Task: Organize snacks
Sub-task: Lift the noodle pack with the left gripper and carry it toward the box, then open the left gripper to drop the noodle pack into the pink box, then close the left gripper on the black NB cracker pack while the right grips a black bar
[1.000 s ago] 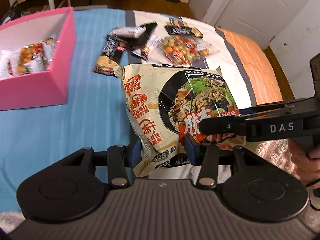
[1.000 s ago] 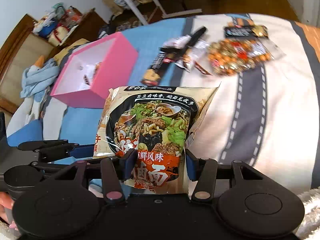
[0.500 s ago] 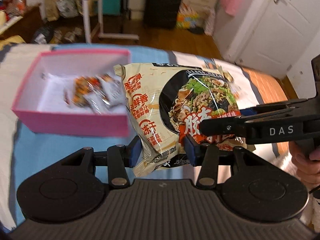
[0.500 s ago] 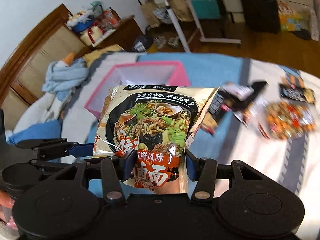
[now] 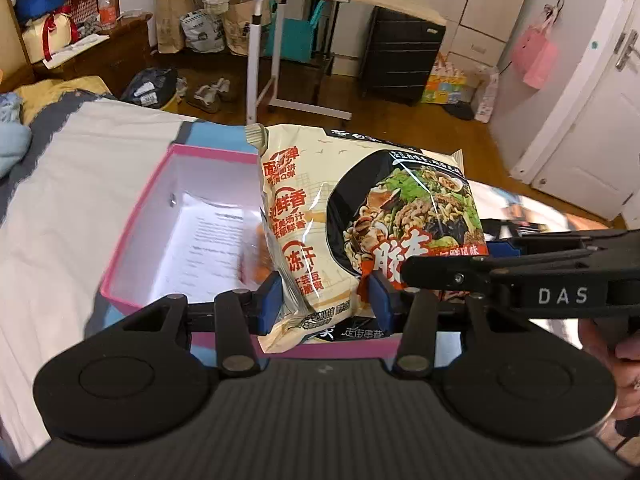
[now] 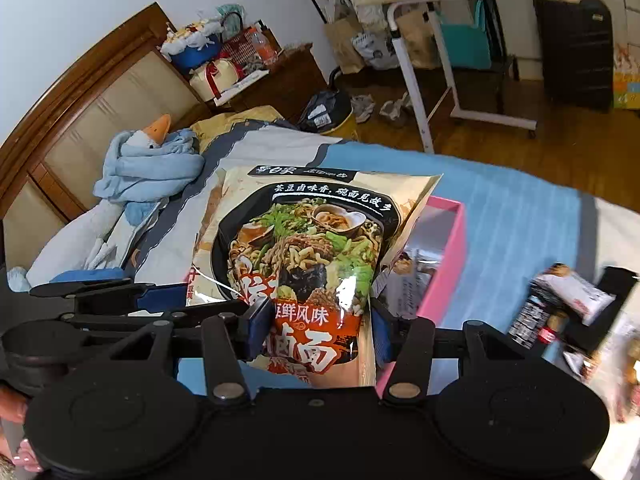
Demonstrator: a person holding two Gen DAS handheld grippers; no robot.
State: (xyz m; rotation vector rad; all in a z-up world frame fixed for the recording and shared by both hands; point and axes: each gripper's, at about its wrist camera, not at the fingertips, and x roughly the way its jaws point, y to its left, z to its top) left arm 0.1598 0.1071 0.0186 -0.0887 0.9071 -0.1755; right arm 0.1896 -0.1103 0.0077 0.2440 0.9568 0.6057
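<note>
A large cream noodle packet (image 5: 320, 232) with a bowl picture hangs in the air, gripped from both sides. My left gripper (image 5: 326, 306) is shut on its lower left edge. My right gripper (image 6: 318, 330) is shut on its red lower part (image 6: 308, 336), and its black arm (image 5: 520, 276) crosses the left wrist view from the right. The packet hangs over the pink box (image 5: 132, 240), whose white inside holds a printed sheet and an orange snack bag, partly hidden behind the packet. In the right wrist view the box's pink wall (image 6: 444, 264) shows to the right of the packet.
Loose snack packets (image 6: 560, 304) lie on the bedspread at the right edge. A blue plush goose (image 6: 148, 168) rests by the wooden headboard. Beyond the bed stand a white rolling desk (image 5: 304, 40), paper bags, shoes and a black drawer unit (image 5: 404, 60).
Both grippers carried the noodle packet leftward and a little up, from over the loose snacks to above the pink box. The views tilted up, showing more of the room. Both grips stayed the same.
</note>
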